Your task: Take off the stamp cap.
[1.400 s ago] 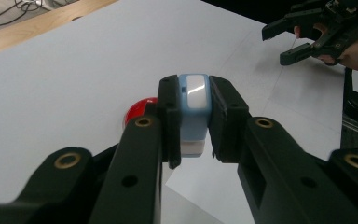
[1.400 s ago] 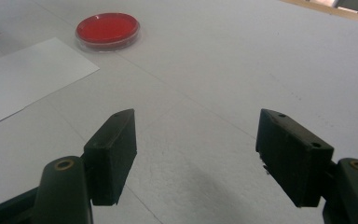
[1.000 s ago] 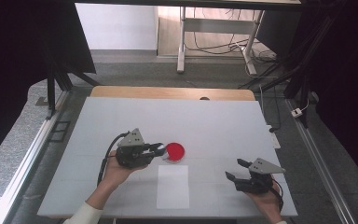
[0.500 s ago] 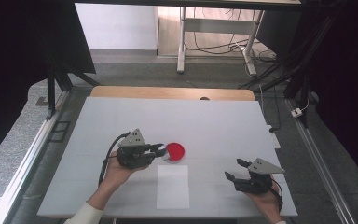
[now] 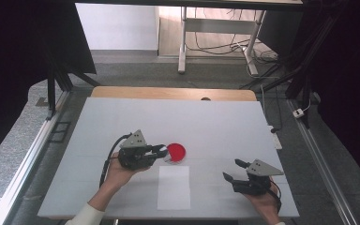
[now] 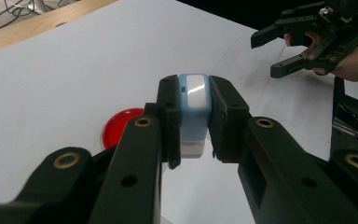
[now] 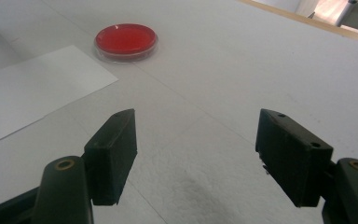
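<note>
Jaws of the left gripper (image 6: 193,116) clamp a small pale-blue and white plastic block (image 6: 193,114), held just above the white table (image 5: 122,122), beside a round red shallow dish (image 5: 176,151). A white paper sheet (image 5: 174,187) lies just in front of the dish. The right gripper (image 7: 196,154) hovers well apart to the right, jaws wide and empty.

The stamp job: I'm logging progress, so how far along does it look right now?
Done: the left hand-held gripper is shut on a small blue-and-white stamp-like block. In hand: it holds the block by the red ink pad dish; whether they touch, I cannot tell. Left: the white paper sheet looks unmarked. The right hand-held gripper is open, holding nothing.
</note>
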`<action>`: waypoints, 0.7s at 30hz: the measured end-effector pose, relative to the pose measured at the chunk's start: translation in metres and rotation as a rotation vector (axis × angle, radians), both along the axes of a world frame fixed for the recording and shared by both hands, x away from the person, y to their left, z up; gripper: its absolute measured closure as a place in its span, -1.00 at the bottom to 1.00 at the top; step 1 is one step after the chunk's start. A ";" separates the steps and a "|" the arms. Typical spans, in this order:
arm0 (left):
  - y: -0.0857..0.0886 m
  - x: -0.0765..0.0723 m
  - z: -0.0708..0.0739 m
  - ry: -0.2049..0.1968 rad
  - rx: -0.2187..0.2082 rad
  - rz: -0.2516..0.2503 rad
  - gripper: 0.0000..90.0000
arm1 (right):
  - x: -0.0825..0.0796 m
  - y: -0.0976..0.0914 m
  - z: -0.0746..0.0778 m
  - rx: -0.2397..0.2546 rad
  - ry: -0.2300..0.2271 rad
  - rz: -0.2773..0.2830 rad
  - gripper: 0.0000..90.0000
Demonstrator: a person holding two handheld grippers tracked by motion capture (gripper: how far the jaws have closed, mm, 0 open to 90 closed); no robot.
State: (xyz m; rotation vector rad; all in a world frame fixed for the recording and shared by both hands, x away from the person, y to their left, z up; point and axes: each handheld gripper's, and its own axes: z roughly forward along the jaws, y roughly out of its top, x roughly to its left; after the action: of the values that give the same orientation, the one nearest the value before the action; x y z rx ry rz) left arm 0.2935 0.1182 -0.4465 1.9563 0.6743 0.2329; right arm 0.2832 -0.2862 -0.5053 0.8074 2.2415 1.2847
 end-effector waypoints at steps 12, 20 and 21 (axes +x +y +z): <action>0.000 0.000 0.000 -0.009 -0.002 0.005 0.66 | -0.005 0.015 0.001 0.019 -0.023 0.013 -0.37; -0.001 0.001 -0.001 -0.004 -0.003 0.002 0.66 | -0.007 0.020 0.002 0.048 -0.032 0.020 -0.38; -0.001 0.001 -0.001 -0.003 -0.002 0.000 0.66 | -0.007 0.020 0.002 0.054 -0.031 0.022 -0.38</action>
State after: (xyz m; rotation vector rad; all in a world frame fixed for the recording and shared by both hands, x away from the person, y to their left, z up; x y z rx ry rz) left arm 0.2943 0.1168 -0.4474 1.9535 0.6724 0.2348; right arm 0.2762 -0.2662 -0.5030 0.7792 2.2053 1.3644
